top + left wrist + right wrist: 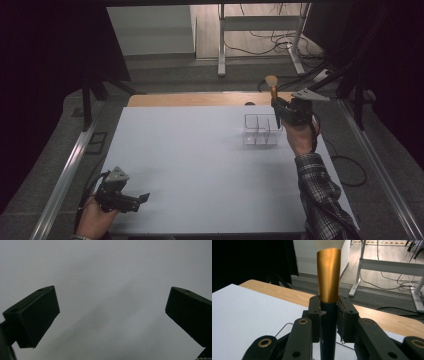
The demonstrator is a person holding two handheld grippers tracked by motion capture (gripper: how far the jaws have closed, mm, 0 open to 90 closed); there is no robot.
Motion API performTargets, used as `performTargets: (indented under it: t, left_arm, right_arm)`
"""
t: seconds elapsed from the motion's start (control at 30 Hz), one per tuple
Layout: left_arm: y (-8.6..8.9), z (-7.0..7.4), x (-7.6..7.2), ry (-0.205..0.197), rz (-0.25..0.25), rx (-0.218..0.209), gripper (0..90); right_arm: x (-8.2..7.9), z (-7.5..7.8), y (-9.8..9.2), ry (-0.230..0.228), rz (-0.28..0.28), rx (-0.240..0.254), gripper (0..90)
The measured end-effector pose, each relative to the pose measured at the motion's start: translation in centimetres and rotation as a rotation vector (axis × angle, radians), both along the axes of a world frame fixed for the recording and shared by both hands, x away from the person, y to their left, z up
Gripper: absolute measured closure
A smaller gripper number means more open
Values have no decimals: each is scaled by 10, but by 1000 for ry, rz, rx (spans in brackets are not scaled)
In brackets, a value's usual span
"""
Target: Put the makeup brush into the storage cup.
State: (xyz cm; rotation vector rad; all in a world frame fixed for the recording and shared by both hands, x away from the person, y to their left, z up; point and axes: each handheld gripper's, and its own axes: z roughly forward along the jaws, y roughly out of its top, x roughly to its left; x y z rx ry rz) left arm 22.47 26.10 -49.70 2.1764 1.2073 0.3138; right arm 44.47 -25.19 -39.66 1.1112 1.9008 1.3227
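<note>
A makeup brush (273,91) with a gold ferrule, pale bristles and a dark handle stands upright in my right gripper (280,107), which is shut on the handle just below the ferrule. In the right gripper view the brush (328,275) rises between the pads of the gripper (328,312). The handle's lower end hangs over a clear plastic organizer (260,131) with several compartments at the table's far right. My left gripper (140,202) rests low at the near left, and in its own view the left gripper (112,302) is open over bare white surface with nothing between the jaws.
A white sheet (200,165) covers the table, with a wooden strip (200,99) along its far edge. Metal rails (70,165) run down both sides. Beyond the table stand a desk frame (221,50) and floor cables (270,37).
</note>
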Motion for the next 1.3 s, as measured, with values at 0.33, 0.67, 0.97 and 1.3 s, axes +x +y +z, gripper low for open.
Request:
performTargets:
  t: [0.33, 0.67, 0.97, 1.3]
  left_arm:
    - [0, 0, 0, 1, 0, 2, 0]
    - [0, -1, 0, 3, 0, 3, 0]
    - [0, -1, 0, 6, -3, 5, 0]
    - [-1, -1, 0, 5, -6, 6, 0]
  right_arm:
    - [9, -2, -1, -8, -16, 3, 746]
    - [18, -8, -5, -3, -37, 10, 746]
    - [21, -17, -5, 3, -44, 7, 746]
    - [21, -26, -6, 17, -49, 2, 746]
